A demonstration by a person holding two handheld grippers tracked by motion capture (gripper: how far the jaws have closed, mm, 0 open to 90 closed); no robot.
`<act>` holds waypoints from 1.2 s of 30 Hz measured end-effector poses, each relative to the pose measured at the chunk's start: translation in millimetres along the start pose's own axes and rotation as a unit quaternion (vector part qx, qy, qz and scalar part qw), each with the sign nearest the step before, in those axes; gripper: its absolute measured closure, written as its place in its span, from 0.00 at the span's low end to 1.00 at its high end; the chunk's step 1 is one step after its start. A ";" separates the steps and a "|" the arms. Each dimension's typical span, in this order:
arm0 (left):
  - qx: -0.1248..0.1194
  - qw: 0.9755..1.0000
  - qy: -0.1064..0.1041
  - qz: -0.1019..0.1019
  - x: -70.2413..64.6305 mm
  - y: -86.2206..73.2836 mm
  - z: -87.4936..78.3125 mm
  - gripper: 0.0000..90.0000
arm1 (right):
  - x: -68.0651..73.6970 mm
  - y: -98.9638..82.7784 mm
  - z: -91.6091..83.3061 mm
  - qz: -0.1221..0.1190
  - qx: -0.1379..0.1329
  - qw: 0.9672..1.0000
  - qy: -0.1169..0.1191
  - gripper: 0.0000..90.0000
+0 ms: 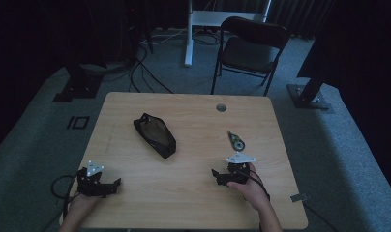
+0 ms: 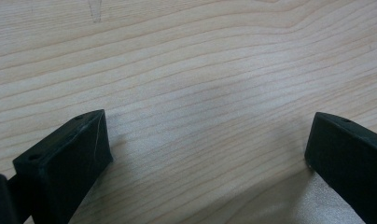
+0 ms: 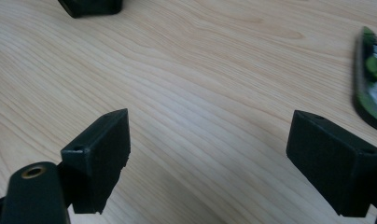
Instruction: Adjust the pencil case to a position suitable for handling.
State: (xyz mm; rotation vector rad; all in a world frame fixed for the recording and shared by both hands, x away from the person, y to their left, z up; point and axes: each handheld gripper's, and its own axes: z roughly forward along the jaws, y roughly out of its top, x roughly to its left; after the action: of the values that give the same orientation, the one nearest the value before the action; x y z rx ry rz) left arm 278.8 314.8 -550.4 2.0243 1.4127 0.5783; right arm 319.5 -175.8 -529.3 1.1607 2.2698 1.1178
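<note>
The nearest thing to my right hand-held gripper (image 1: 217, 178) is a small green-and-black tool (image 1: 236, 141), maybe a tape dispenser, though it is too small to tell. It lies toward the right edge of the counter (image 1: 193, 104), just beyond that gripper and not touching it. In the right gripper view it (image 3: 371, 88) sits off to the side of the jaws rather than between them. Those jaws stand wide apart and hold nothing, only bare wood between them. Further off, left of the middle, lies a black zip pouch (image 1: 155, 135), set at a slant. My left hand-held gripper (image 1: 117, 184) rests near the front left corner, jaws likewise spread wide and empty over plain wood.

My worry is the approach: the tool is low and flat, so closing from this offset angle could push it away across the smooth surface instead of catching it. The dim light makes judging its edges harder.
</note>
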 end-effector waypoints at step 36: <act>0.000 1.000 -0.002 0.002 0.2 0.0 0.0 0.00 | 63.9 40.3 45.5 -0.028 -0.029 0.998 0.054 0.16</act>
State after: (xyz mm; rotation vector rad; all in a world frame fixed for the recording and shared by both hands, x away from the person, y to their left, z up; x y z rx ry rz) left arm 278.9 315.0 -550.4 2.0292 1.4064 0.5757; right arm 329.8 -88.4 -523.8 1.0307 2.3182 1.2425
